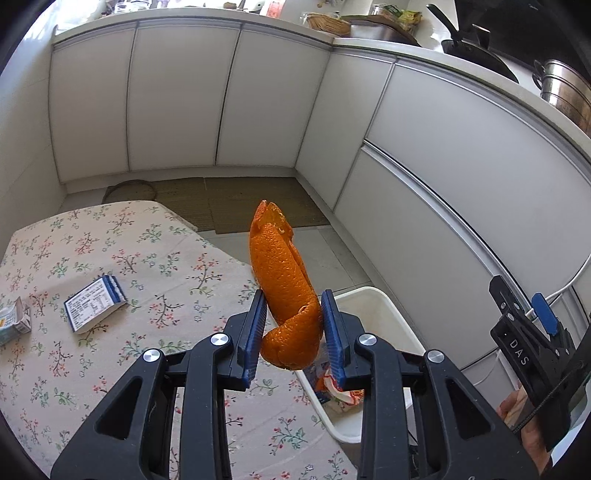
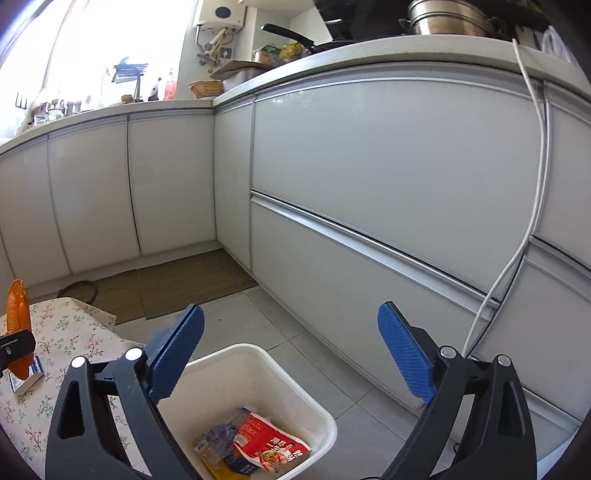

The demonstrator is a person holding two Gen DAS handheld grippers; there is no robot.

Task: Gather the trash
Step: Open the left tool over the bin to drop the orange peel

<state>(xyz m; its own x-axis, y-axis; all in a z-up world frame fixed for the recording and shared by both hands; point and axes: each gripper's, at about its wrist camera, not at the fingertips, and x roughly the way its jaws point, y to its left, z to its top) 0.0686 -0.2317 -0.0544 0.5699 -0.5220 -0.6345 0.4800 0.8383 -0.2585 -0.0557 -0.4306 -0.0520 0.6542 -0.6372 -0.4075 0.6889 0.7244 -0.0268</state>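
- The left gripper (image 1: pixel 293 325) is clamped on a curled strip of orange peel (image 1: pixel 282 280), its blue pads (image 1: pixel 255 332) pressing both sides of the lower part while the rest stands up past the fingertips.
- The right gripper (image 2: pixel 291 354) has its jaws spread wide, with nothing between them; it hangs over the white trash bin (image 2: pixel 325 417).
- Inside the bin lie a red printed food wrapper (image 2: pixel 269 443) and a crumpled clear wrapper (image 2: pixel 218 439).
- The bin stands on the grey tiled floor (image 2: pixel 332 369), just beside the right edge of the table with the floral cloth (image 1: pixel 129 258).
- On the cloth, toward its left edge, lies a small blue-and-white carton (image 1: pixel 94 304) flat on its side, and another small carton (image 1: pixel 14 321) at the very left edge.
- Farther off, woven brown mats (image 1: pixel 236 201) cover the floor at the foot of the white cabinets (image 1: pixel 184 99).
- On the worktop (image 2: pixel 369 48) above sit a steel pot (image 2: pixel 447 16) and a black pan (image 2: pixel 295 37).
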